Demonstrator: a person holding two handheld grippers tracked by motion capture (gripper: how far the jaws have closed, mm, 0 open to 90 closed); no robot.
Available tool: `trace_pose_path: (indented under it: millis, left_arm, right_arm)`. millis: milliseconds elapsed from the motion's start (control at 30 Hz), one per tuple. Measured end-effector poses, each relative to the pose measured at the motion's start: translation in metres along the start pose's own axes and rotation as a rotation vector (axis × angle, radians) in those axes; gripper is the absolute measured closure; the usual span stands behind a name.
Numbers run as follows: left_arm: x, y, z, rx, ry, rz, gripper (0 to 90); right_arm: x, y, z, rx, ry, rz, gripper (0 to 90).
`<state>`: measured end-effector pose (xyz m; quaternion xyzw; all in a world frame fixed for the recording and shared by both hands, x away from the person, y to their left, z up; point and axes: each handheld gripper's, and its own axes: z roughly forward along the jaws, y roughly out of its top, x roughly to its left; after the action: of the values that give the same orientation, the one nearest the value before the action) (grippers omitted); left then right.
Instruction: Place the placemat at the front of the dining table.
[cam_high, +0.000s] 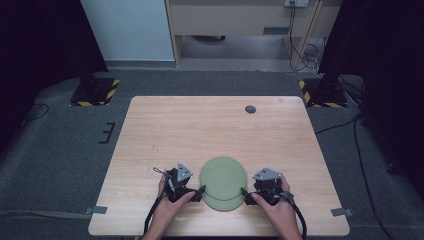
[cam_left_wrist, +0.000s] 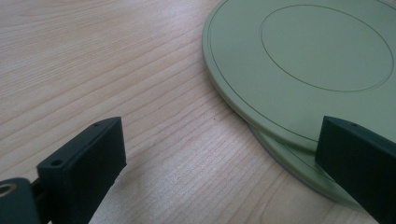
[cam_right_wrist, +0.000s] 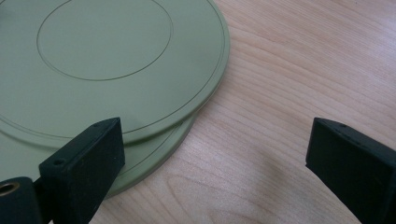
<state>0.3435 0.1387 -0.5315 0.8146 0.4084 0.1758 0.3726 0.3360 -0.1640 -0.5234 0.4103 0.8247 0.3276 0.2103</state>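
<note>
Currently two pale green plates sit stacked, slightly offset, at the lower centre of the high view on a wooden tabletop. The top plate overlaps the bottom plate. The left gripper and right gripper flank the stack, fingers spread wide and holding nothing. To separate them cleanly, probably each gripper should take a different rim: one pinching the upper plate's overhanging edge, the other pinning the lower plate flat.

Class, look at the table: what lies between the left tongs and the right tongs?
Two stacked green plates lie between left tongs and right tongs, clearest in the high view.
</note>
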Motion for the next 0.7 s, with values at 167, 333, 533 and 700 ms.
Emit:
trace_pose_path:
  millis: [167,333,533,700]
  left_arm:
    - [0.0003,0.0002,0.0004,0.001,0.002,0.0,0.3]
    - [0.0004,0.0007,0.0018,-0.003,0.007,-0.012,0.0]
    - [0.001,0.0011,0.003,-0.006,0.01,-0.017,0.0]
    - [0.0012,0.0011,0.0032,-0.008,0.01,-0.018,0.1]
  right_arm:
    - [0.0003,0.0011,0.0018,0.004,-0.005,-0.004,3.6]
    - [-0.0012,0.0022,0.0033,0.002,-0.013,0.009,2.6]
    - [-0.0016,0.0029,0.0041,-0.002,-0.021,0.02,2.6]
    - [-0.0021,0.0031,0.0044,-0.004,-0.024,0.019,3.1]
